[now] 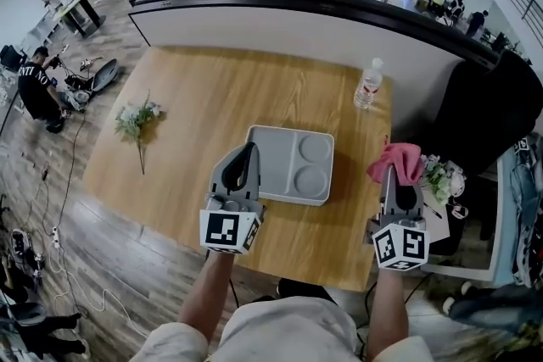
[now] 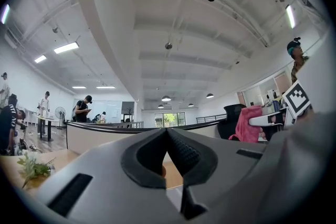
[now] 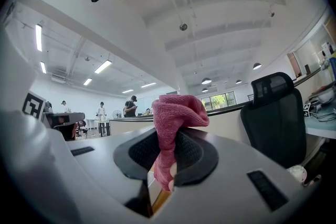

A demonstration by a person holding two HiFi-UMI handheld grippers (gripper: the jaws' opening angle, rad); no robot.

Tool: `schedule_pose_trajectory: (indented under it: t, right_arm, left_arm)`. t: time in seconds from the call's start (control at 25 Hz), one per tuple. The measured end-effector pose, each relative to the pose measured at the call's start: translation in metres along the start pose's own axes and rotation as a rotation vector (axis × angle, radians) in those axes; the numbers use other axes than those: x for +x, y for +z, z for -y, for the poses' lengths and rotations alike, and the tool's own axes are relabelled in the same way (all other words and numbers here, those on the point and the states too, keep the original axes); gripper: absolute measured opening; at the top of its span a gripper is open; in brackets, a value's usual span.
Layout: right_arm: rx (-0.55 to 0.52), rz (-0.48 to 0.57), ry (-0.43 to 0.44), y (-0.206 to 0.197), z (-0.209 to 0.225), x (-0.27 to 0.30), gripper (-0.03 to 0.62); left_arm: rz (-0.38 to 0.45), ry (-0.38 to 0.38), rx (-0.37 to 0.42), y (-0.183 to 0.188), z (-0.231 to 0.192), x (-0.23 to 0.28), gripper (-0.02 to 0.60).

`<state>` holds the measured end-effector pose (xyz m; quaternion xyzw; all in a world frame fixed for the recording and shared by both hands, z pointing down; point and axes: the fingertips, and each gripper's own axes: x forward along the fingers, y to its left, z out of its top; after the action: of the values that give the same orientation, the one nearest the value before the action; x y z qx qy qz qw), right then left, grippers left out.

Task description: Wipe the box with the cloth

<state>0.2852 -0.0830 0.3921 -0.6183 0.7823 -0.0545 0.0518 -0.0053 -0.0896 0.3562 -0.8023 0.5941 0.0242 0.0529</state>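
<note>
Head view: grey box sits mid-table on the wood table, shallow tray type with two round wells on its right side. Left gripper shows over the box's left edge; can't tell if it's touching or just above. Left gripper view says jaws together, nothing btwn them.

Right gripper is off to the right near the table's edge, well apart from the box. It's clamped on the pink cloth. Right gripper view confirms it: cloth pinched in the middle, a bunched fold sticking up past the tips and a short tail hanging below.

My read on handling: the cloth is soft and floppy, so it'll smear flat under light pressure. The grip looks ok, but that bunched top means only a small pad meets the surface. The box looks like light, stiff plastic, prob slides on smooth wood when rubbed. I'd pin its left rim w/ the shut left jaws, then sweep the cloth over the flat part and dip into the wells.

Wiping not begun imo. Water bottle and flower sprig stand clear of the work.
</note>
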Motion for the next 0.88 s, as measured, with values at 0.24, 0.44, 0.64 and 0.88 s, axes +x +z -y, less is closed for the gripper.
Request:
schedule_pose_trajectory:
  t: [0.24,0.44,0.64,0.88]
  right_arm:
    - [0.05,0.007,-0.01,-0.004,0.012,0.015,0.074]
    - [0.053,0.012,-0.017,-0.006,0.021,0.025,0.074]
    - [0.041,0.037,-0.009,0.0,0.017,0.032,0.074]
    - [0.013,0.063,-0.016,0.006,0.014,0.039,0.074]
  left_arm:
    - [-0.017,0.0,0.003,-0.002,-0.002,0.019,0.012]
    - [-0.019,-0.007,0.04,0.003,-0.001,0.03,0.012]
    - [-0.002,-0.011,0.06,0.012,-0.005,0.037,0.012]
    - [0.029,-0.01,0.097,0.023,-0.016,0.039,0.012]
